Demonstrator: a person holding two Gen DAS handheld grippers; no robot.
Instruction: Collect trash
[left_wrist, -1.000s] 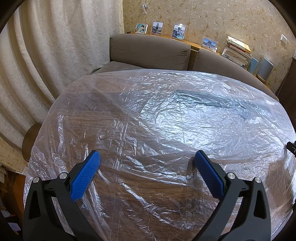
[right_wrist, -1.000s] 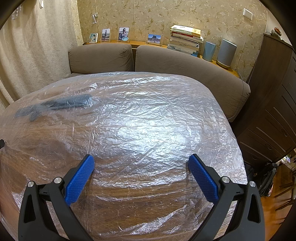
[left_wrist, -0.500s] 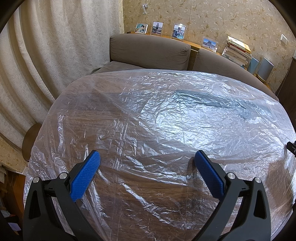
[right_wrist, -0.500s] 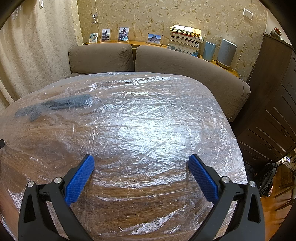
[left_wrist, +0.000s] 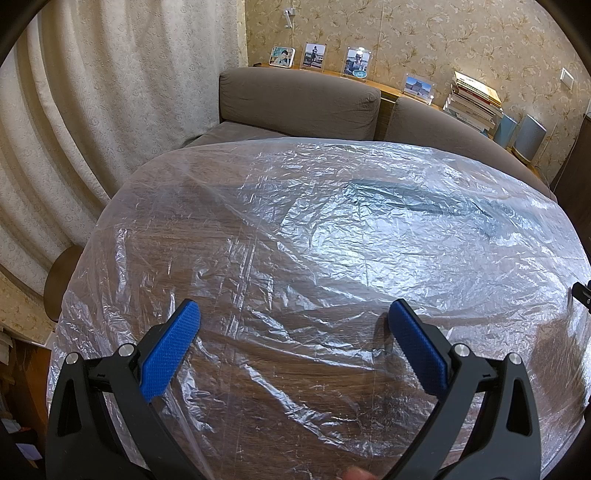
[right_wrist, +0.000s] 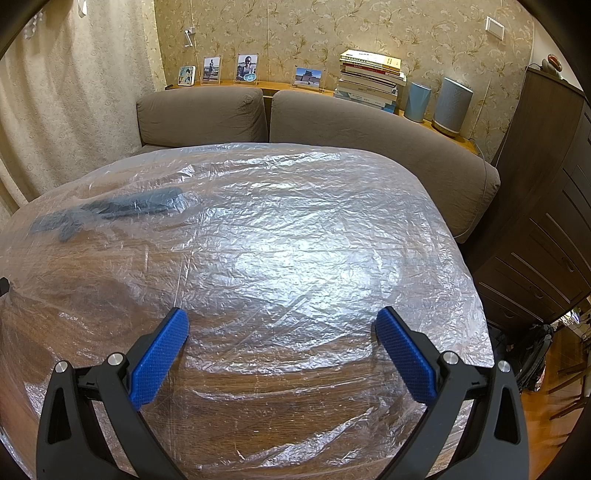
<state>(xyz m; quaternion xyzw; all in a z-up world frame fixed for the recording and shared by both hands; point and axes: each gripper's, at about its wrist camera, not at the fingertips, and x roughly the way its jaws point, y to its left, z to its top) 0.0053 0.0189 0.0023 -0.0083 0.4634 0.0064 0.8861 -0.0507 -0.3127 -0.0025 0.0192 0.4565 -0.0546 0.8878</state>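
The left gripper (left_wrist: 293, 343) and the right gripper (right_wrist: 280, 350) are both held with the jaws spread wide and nothing between them, low in their frames above the wooden bench (right_wrist: 258, 424). The bench is covered edge to edge by a thin, crinkled clear plastic sheet (right_wrist: 295, 258), which is judged to be the trash to be collected. A dark, elongated object (right_wrist: 122, 208) is seen through or under the sheet at the upper left of the right wrist frame; what it is cannot be told.

For a good pick-up, a raised wrinkle or the overhanging edge is best pinched, since flat film offers little to close on. If each gripper is closed on a fold, the sheet can be gathered toward the middle instead of being dragged off whole. The dark object may be swept along or snagged, so it is best watched.

Beyond the bench, a brown sofa (right_wrist: 369, 122) fills the upper frame, with a stack of books (right_wrist: 369, 79) and photo frames (right_wrist: 247, 68) on a ledge behind. A dark cabinet (right_wrist: 546, 184) stands at the right.
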